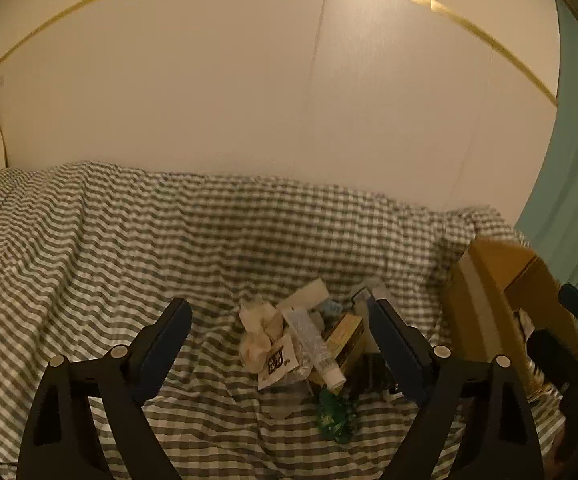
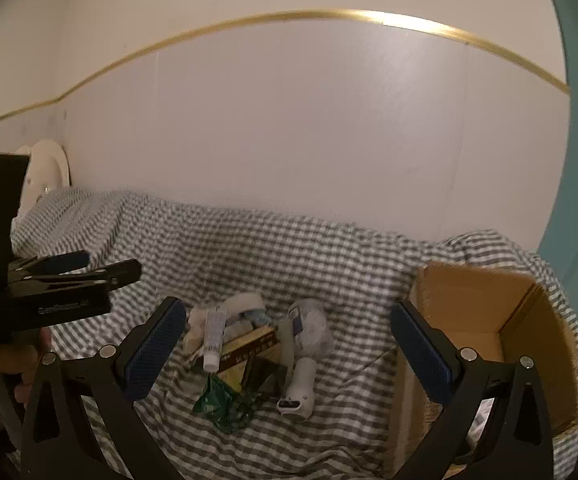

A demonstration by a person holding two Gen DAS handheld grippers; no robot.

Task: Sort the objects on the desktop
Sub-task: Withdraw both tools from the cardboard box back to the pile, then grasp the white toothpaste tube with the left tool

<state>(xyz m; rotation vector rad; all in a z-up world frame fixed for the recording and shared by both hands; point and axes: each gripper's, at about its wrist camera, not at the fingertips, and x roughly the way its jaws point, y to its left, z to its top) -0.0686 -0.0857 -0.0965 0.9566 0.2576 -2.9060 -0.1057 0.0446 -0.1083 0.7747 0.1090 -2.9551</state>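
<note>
both tongs, left [image 1: 279,330] and right [image 2: 287,332], gape empty over the pile's light, slippery white tube [image 2: 214,338], best pinched mid-body.

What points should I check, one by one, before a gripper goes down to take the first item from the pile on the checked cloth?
1. Left gripper open, nothing between its fingers: ok.
2. Right gripper open and empty: ok.
3. Cardboard box open at the top, ready to receive things: ok.
4. White tube lies on top of the pile, free to be taken: ok.
5. Green wrapper lies at the near edge of the pile, reachable: ok.
6. Items separated from each other: not ok, they overlap on the checked cloth.
</note>
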